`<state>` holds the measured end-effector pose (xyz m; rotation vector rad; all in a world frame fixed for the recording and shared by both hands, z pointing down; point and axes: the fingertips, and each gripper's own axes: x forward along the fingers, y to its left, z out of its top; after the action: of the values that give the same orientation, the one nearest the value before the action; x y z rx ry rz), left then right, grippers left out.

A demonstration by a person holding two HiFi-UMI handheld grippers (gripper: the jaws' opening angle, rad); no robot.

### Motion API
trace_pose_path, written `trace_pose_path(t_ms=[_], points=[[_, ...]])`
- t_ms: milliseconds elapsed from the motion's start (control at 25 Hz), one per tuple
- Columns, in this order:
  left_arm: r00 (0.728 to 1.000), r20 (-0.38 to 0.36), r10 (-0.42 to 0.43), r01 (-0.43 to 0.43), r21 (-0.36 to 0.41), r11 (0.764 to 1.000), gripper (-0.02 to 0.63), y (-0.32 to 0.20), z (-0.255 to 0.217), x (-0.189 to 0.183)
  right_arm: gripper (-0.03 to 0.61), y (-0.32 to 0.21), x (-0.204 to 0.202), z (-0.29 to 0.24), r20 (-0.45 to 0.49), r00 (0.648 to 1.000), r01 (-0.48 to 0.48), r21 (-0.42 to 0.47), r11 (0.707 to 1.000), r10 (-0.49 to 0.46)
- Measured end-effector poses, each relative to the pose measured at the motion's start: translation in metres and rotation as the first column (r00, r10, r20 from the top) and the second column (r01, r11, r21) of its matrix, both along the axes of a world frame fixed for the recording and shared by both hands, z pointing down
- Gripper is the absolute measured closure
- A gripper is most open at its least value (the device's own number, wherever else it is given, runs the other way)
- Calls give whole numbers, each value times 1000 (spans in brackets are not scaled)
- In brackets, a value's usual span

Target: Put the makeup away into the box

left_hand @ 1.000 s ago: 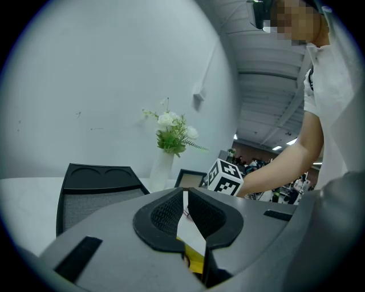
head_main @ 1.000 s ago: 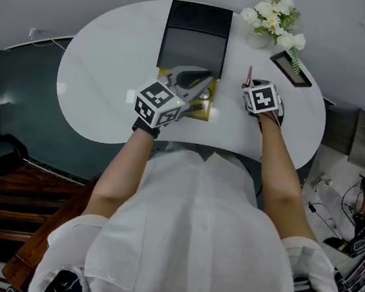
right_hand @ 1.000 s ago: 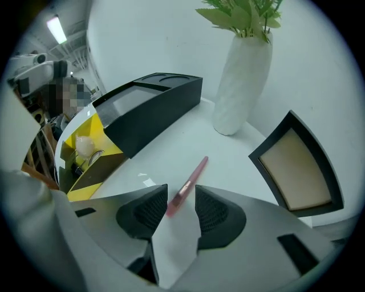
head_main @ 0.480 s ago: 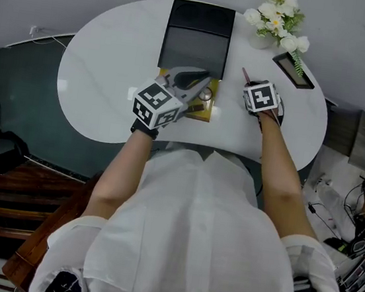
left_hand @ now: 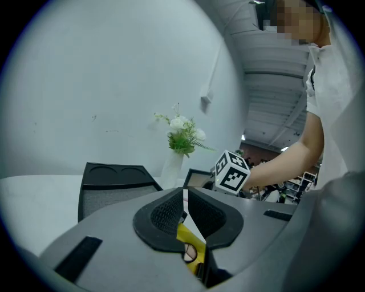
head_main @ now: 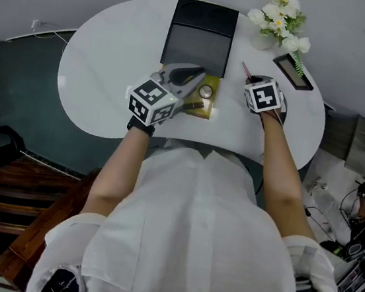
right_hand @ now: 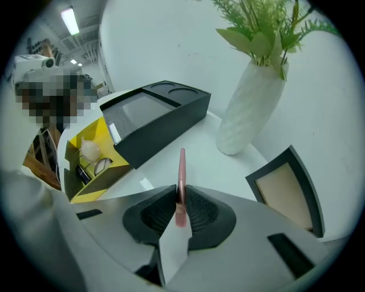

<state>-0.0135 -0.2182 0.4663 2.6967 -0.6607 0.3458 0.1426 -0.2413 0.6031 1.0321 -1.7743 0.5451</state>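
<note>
A slim pink makeup stick [right_hand: 182, 171] stands up out of my right gripper [right_hand: 181, 208], whose jaws have just been closing and now pinch its lower end. In the head view that gripper [head_main: 252, 84] hangs over the table's right side with the stick [head_main: 245, 70] pointing away. The open yellow box [head_main: 201, 108] sits mid-table and holds a puff, a round compact and a dark item [right_hand: 85, 157]. My left gripper [head_main: 199, 88] reaches over it, jaws closed on the box's near wall [left_hand: 189, 240].
A black tray-like case [head_main: 202, 18] lies behind the yellow box. A white vase of flowers [head_main: 263, 39] and a small picture frame [head_main: 291, 69] stand at the back right, close to my right gripper. The white table [head_main: 98, 77] ends just before the person's body.
The right gripper's jaws closed on the pink stick and raised it slightly, its tip now leaning left. The left gripper stayed at the yellow box.
</note>
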Motion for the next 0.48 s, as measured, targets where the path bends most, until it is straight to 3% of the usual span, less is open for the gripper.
trace_pose_path(t_ms=[240,480], points=[[998,-7,-67,67,14,998,592,2,-5,-22,526,-6,-22,-35,12,997,77,69,995,-78],[989,-18,-144,145,22,989,592,4,-9,-50,526,-5,-64,-70,10,975,218,130,967,-221]])
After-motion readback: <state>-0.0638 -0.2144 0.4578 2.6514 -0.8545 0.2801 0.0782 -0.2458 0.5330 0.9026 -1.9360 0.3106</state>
